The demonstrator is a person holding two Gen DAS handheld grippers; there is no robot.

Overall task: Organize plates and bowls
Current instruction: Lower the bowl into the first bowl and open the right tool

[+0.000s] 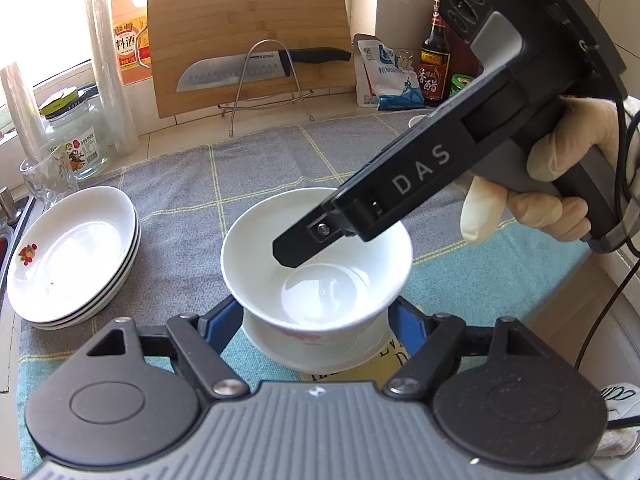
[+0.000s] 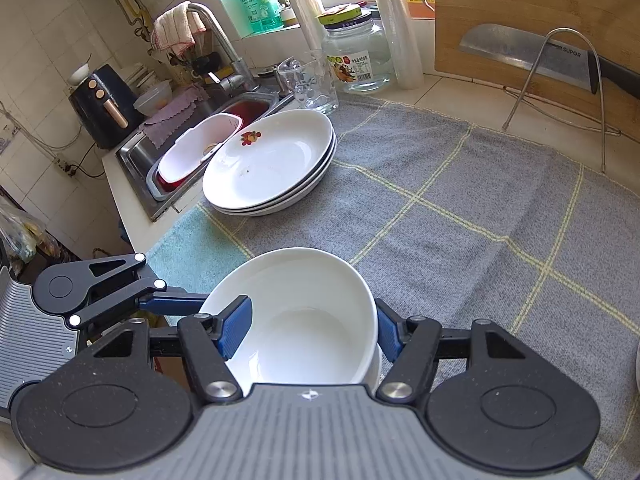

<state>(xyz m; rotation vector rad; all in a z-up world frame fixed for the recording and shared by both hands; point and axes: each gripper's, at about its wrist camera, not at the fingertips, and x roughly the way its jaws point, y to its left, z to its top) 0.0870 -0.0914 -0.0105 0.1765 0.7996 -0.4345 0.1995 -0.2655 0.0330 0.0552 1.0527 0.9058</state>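
A white bowl [image 1: 248,256] [image 2: 304,320] is nested in a second white bowl [image 1: 320,356] [image 2: 376,364] above the grey checked towel [image 1: 180,208]. My left gripper [image 1: 316,316] is shut on the upper bowl, its blue pads pressed on the lower wall from both sides. My right gripper [image 2: 312,332] comes in from the right, one of its fingers [image 1: 296,248] reaching over the bowl's inside and the other against the outer wall. It looks shut on the same bowl. A stack of three white plates [image 1: 72,256] [image 2: 272,164] lies on the towel's left end.
A drinking glass [image 1: 44,180] and a glass jar [image 1: 76,140] stand behind the plates. A cutting board with a knife [image 1: 248,40] leans at the back, bottles [image 1: 434,60] to its right. The sink [image 2: 192,148] lies beyond the plates. A gloved hand [image 1: 560,168] holds the right gripper.
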